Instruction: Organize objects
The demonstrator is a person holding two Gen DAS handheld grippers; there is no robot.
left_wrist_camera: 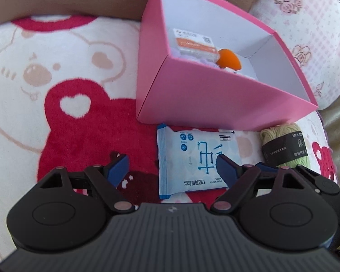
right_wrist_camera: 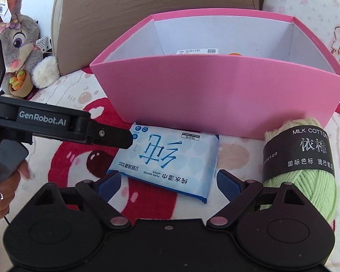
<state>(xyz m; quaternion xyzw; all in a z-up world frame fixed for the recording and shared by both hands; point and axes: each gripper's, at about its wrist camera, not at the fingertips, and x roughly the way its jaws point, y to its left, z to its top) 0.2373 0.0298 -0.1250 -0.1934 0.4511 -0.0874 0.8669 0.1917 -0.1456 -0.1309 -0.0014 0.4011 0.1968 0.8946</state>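
A blue-and-white wet wipes pack (left_wrist_camera: 190, 158) lies flat on the bear-print blanket, just in front of an open pink box (left_wrist_camera: 215, 95). My left gripper (left_wrist_camera: 172, 170) hovers over it, open; its right finger overlaps the pack and its left finger is over red blanket. In the right wrist view the wipes pack (right_wrist_camera: 167, 158) sits just ahead of my open right gripper (right_wrist_camera: 168, 180), between its blue pads without touching them. The left gripper's finger (right_wrist_camera: 115, 136) reaches in from the left over the pack's far corner. A green yarn ball (right_wrist_camera: 301, 165) with a black label lies to the right.
The pink box (right_wrist_camera: 215, 90) holds a white-and-orange packet (left_wrist_camera: 192, 43) and an orange object (left_wrist_camera: 229, 60). Behind it is a brown pillow (right_wrist_camera: 147, 11); a grey plush rabbit (right_wrist_camera: 15, 40) sits far left. A person's hand (right_wrist_camera: 2, 188) grips the left tool. A floral cushion (left_wrist_camera: 306, 22) lies to the right.
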